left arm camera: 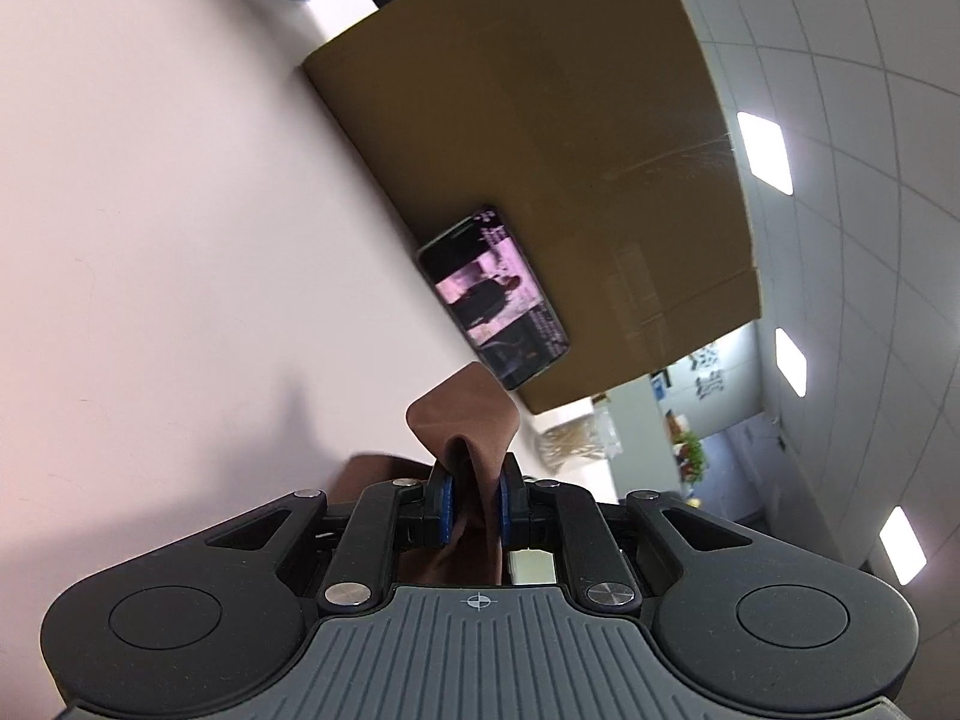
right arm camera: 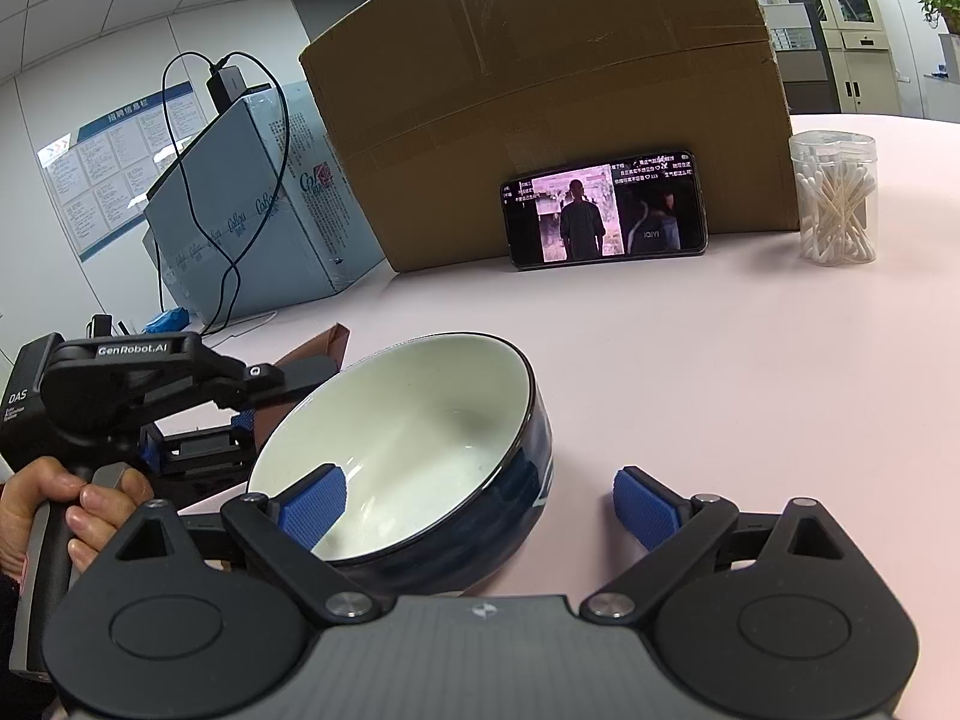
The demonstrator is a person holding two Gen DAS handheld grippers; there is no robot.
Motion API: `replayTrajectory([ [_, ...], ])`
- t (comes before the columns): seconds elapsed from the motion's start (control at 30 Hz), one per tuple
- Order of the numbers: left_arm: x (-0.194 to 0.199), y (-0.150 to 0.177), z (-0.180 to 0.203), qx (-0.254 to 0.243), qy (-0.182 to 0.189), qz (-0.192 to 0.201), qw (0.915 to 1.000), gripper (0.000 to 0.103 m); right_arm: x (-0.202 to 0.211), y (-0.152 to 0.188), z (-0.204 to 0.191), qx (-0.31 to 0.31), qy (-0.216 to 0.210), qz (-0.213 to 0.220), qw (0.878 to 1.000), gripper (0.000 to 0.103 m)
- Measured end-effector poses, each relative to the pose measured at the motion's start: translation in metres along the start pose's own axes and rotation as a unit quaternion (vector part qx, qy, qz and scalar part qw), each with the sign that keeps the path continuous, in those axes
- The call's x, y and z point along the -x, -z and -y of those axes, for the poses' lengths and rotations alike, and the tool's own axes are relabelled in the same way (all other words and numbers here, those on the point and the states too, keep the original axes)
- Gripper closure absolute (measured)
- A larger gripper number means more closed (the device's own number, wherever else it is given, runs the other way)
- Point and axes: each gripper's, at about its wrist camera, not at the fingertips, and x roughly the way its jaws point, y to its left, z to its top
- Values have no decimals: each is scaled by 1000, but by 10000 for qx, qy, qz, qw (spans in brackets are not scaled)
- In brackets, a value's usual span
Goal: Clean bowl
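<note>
Hiding behind bowl (right arm camera: 420, 450), brown cloth (left arm camera: 474, 420)

Both wrist views — phone (left arm camera: 493, 299) shared

On my worktop (right arm camera: 750, 360) I count: one bowl (right arm camera: 414, 456), one brown cloth (left arm camera: 465, 420), one phone (right arm camera: 603, 210), two cardboard boxes (right arm camera: 540, 90), and one jar of cotton swabs (right arm camera: 834, 198).

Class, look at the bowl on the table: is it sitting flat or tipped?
Tipped. The bowl leans on its side, its white inside facing the camera, with one finger of the open right gripper inside the rim.
</note>
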Motion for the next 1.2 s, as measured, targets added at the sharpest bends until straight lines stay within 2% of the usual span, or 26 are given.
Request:
replayTrajectory([
  [0.67, 8, 11, -4, 153, 169, -97, 9997, 90, -2, -1, -1, -1, -4, 0, 10000, 5],
  [0.77, 28, 15, -10, 125, 164, -87, 9998, 90, -2, -1, -1, -3, -5, -2, 10000, 5],
  [1.2, 43, 17, -18, -3, 103, -117, 9999, 90, -2, -1, -1, -2, -4, -2, 10000, 5],
])
